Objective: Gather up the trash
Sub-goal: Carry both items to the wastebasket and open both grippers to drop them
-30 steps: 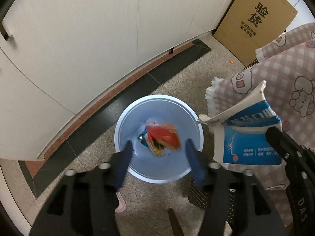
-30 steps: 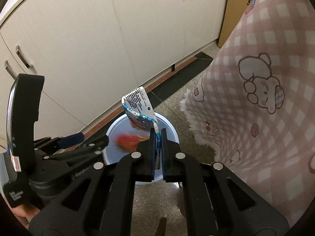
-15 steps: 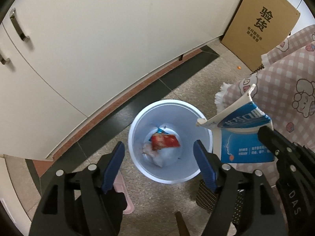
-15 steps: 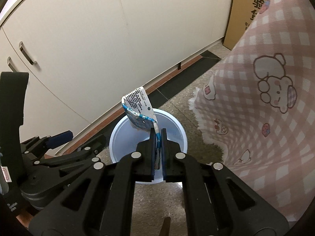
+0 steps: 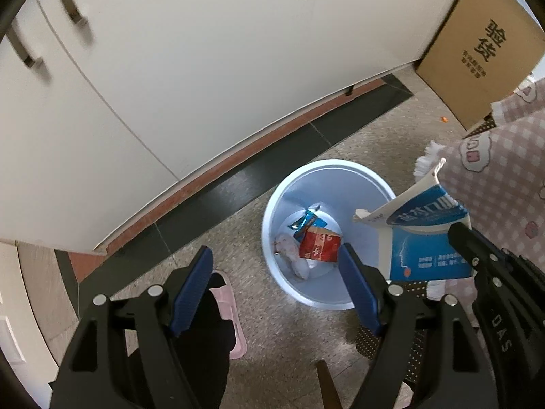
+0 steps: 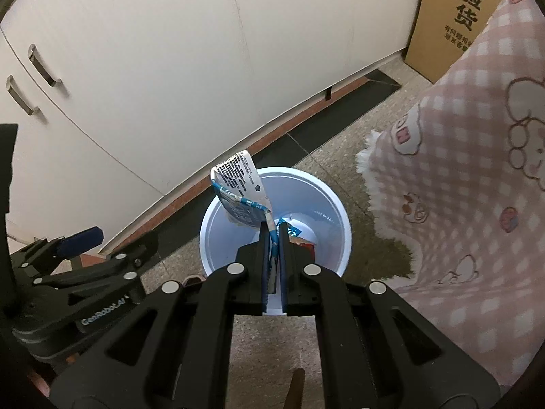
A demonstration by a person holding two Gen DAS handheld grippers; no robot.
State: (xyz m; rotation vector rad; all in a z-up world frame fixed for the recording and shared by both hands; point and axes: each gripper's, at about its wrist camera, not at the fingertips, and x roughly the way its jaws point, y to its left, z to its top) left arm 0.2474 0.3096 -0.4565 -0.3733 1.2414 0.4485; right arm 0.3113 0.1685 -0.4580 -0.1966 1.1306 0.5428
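left gripper (image 5: 276, 269): jaws wide and opening, blue pads apart, nothing between them; it points down at the floor with the bin's near-left rim between the fingers
right gripper (image 6: 271, 238): pinched tight on the flattened blue and white box, both fingers pressed flat against the card
blue and white box (image 5: 422, 235): a crushed carton with blue print and a face outline; held upright over the bin's rim, its torn white flap with small print leaning out past the fingertips; in the right wrist view it hangs above the bin's opening
bin (image 5: 272, 211): pale blue round bucket standing on the speckled floor, near the cabinet base, just beside the pink checked cloth
red wrapper (image 5: 318, 245): lies at the bottom of the bin, a little tilted
blue wrapper (image 5: 305, 220): small, shiny, in the bin touching the top edge of the red one
white crumple (image 5: 289, 248): pale tissue or plastic at the bin's bottom, left of the red wrapper; can't tell which
cabinets (image 5: 204, 51): cream doors with metal bar handles, along the wall behind the bin
floor strip (image 5: 238, 184): dark tiles and a reddish band running under the cabinets
cardboard box (image 5: 483, 44): brown, black chinese print, leaning by the cabinets at the far right
pink checked cloth (image 6: 470, 170): fringed, with cartoon animals, draped at the right, its edge near the bin
pink slipper (image 5: 231, 310): on the floor beside the left gripper's left finger, partly hidden by dark fabric
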